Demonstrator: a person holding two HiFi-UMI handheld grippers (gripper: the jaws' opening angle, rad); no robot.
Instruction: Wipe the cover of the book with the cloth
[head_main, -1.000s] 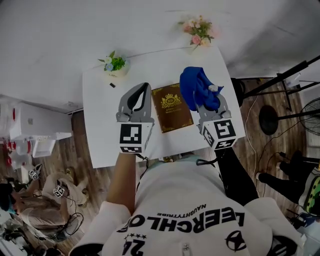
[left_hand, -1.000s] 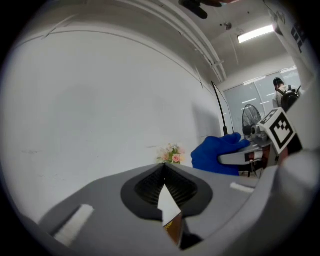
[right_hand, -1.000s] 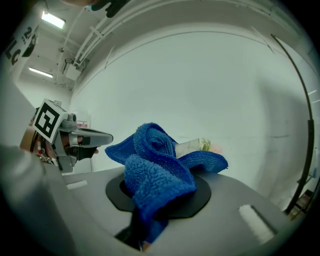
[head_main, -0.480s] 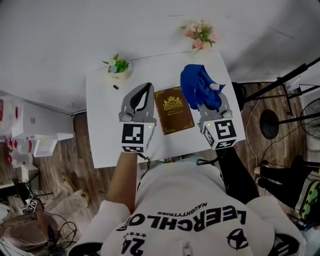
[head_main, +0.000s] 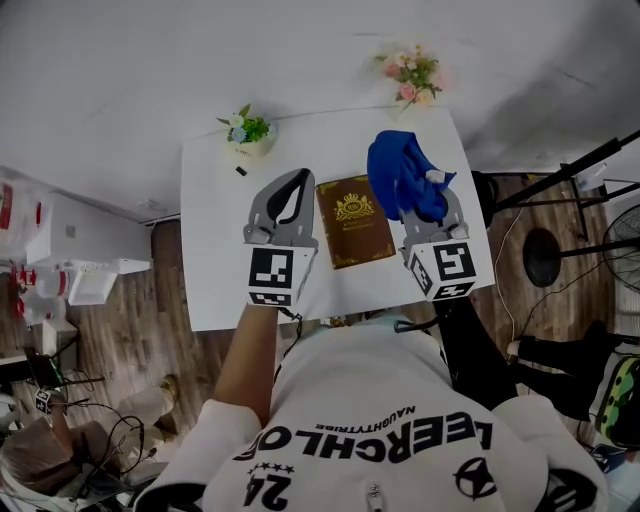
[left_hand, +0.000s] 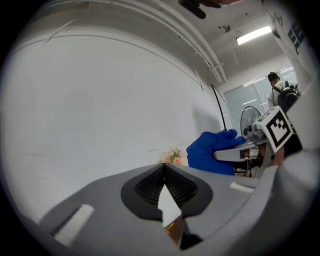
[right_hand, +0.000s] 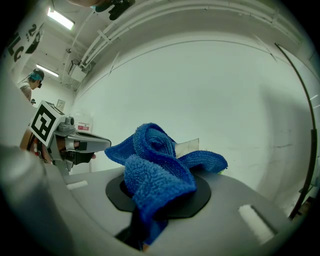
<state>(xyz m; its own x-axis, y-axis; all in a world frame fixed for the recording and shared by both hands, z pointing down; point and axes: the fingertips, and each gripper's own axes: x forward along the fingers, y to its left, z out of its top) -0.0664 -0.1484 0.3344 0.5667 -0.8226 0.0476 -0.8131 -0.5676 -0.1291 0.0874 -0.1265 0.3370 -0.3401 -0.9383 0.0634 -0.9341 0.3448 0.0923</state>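
Looking down from the head view, the brown hardcover book with a gold crest (head_main: 355, 222) lies flat near the middle of the white worktop (head_main: 215, 250), cover up.

The right gripper (head_main: 428, 200) sits at about 2 o'clock from the book. Its fingers are clamped on a bunched-up blue terry cloth (head_main: 402, 175), and its own view shows the fabric stuffed between them and spilling out the front. From above, the cloth overlaps the book's far right corner. Can't tell if it's actually touching the cover or just hanging over it.

The left gripper (head_main: 290, 190) is at 9 o'clock from the book, just beside its left edge. Its fingers (left_hand: 148, 185) are pressed together at the tips with nothing between them; through the sliver lower down you only get a peek of worktop and book.

There's a small pot of green and white flowers (head_main: 248, 130) at the 11 o'clock corner of the worktop and a pink bouquet (head_main: 412, 72) at the 1 o'clock corner, both well apart from the book.
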